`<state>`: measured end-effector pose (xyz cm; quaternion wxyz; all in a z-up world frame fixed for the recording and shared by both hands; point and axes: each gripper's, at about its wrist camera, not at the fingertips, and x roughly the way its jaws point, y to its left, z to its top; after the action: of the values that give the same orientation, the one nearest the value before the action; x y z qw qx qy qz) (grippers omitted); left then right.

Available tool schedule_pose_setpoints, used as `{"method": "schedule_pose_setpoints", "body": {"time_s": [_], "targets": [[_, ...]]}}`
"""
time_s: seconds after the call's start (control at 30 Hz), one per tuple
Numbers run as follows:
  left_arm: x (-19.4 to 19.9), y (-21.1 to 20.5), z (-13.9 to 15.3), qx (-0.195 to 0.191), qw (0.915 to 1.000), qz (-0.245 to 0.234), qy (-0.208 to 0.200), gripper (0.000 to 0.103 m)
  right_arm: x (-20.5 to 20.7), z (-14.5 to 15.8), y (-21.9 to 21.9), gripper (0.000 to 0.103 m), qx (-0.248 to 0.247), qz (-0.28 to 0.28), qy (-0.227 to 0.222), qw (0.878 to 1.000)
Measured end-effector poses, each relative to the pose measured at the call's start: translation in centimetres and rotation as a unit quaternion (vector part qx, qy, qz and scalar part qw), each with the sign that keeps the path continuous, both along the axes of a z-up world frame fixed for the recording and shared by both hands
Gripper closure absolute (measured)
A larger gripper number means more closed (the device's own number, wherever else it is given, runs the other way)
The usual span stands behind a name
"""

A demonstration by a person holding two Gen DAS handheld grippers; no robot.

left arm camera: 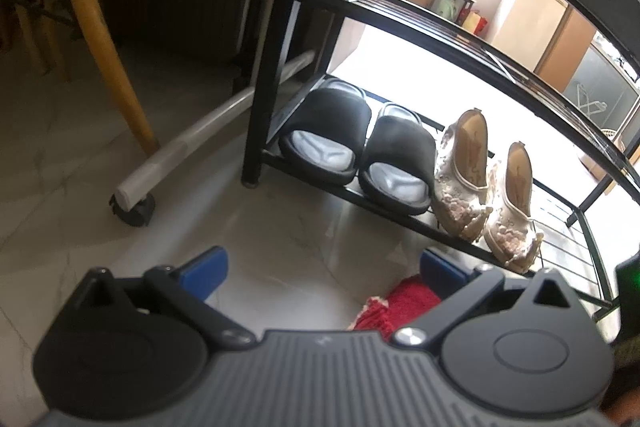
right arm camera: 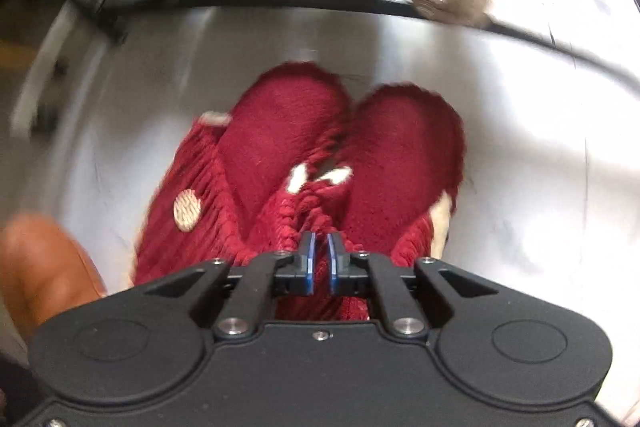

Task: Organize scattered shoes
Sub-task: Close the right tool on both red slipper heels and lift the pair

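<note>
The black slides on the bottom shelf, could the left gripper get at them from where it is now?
Probably yes. The left gripper is open and holds nothing, with bare floor between it and the black slides, whose heels face outward at the rack's open front edge. The upper shelf might limit a steep approach.

Pale marble-look floor [left arm camera: 60,163] (glossy) – wooden chair leg [left arm camera: 100,39], castered grey bar [left arm camera: 208,123], bright room behind.

Black slides [left arm camera: 356,151] with pale grey footbeds sit beside cream embroidered flats [left arm camera: 484,187] with tan linings on the black rack [left arm camera: 400,219], while the knitted slippers [right arm camera: 320,163] are deep red with white patches, over grey-white marbled floor [left arm camera: 60,155].
</note>
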<state>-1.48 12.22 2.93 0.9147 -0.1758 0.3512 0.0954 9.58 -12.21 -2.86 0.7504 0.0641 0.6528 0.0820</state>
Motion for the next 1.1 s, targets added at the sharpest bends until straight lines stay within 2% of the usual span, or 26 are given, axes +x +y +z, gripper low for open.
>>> {"method": "schedule_pose_setpoints", "body": {"time_s": [0.07,0.1,0.23,0.33,0.4,0.43,0.47,0.57,0.63,0.7,0.73,0.8,0.97,1.03,1.1], "targets": [[-0.1,-0.1,0.0,0.005,1.0,-0.002,0.0,0.001,1.0,-0.4,0.2,0.039,0.005,-0.006,0.009,1.0],[-0.1,-0.2,0.0,0.008,1.0,-0.003,0.001,0.001,1.4,-0.4,0.4,0.035,0.002,-0.006,0.01,1.0],[-0.1,-0.1,-0.2,0.009,1.0,0.001,0.004,0.001,3.6,-1.7,2.8,0.036,-0.029,0.025,0.03,0.999],[0.1,0.1,-0.2,0.003,1.0,0.004,0.004,0.001,4.5,-3.7,5.3,0.039,-0.067,0.055,0.062,0.994],[0.1,0.2,-0.2,-0.003,1.0,0.004,0.003,0.001,4.3,-5.3,7.0,0.045,-0.108,0.089,0.085,0.987],[0.2,0.3,-0.1,-0.007,1.0,0.003,0.002,0.001,4.1,-5.2,7.3,0.047,-0.108,0.096,0.084,0.986],[0.2,0.3,-0.1,-0.01,0.9999,0.003,0.002,0.001,4.0,-5.2,7.7,0.059,-0.107,0.102,0.084,0.985],[0.2,0.4,0.1,-0.021,0.9998,-0.001,-0.003,0.001,3.4,-4.8,8.5,0.072,-0.113,0.136,0.083,0.981],[0.2,0.5,0.2,-0.027,0.9996,-0.002,-0.006,0.001,2.7,-4.4,8.6,0.073,-0.118,0.147,0.072,0.979],[0.1,0.7,0.2,-0.031,0.9995,0.001,-0.007,0.001,0.8,-3.7,8.9,0.074,-0.141,0.168,0.026,0.975],[0.1,0.8,0.2,-0.034,0.9994,0.004,-0.007,0.001,0.5,-3.6,8.9,0.074,-0.143,0.17,0.02,0.975],[0.0,1.2,0.2,-0.041,0.9991,0.012,-0.006,0.001,-1.2,-2.6,8.4,0.074,-0.151,0.171,-0.024,0.973],[-0.2,1.3,0.1,-0.041,0.999,0.018,-0.005,0.001,-3.4,-0.6,5.9,0.075,-0.157,0.142,-0.082,0.974],[-0.3,1.2,0.1,-0.037,0.9992,0.017,-0.005,0.001,-3.9,-0.1,5.4,0.075,-0.159,0.141,-0.093,0.973],[-0.4,1.2,0.0,-0.033,0.9993,0.018,-0.004,0.001,-4.5,0.7,3.7,0.075,-0.152,0.117,-0.107,0.976]]}}
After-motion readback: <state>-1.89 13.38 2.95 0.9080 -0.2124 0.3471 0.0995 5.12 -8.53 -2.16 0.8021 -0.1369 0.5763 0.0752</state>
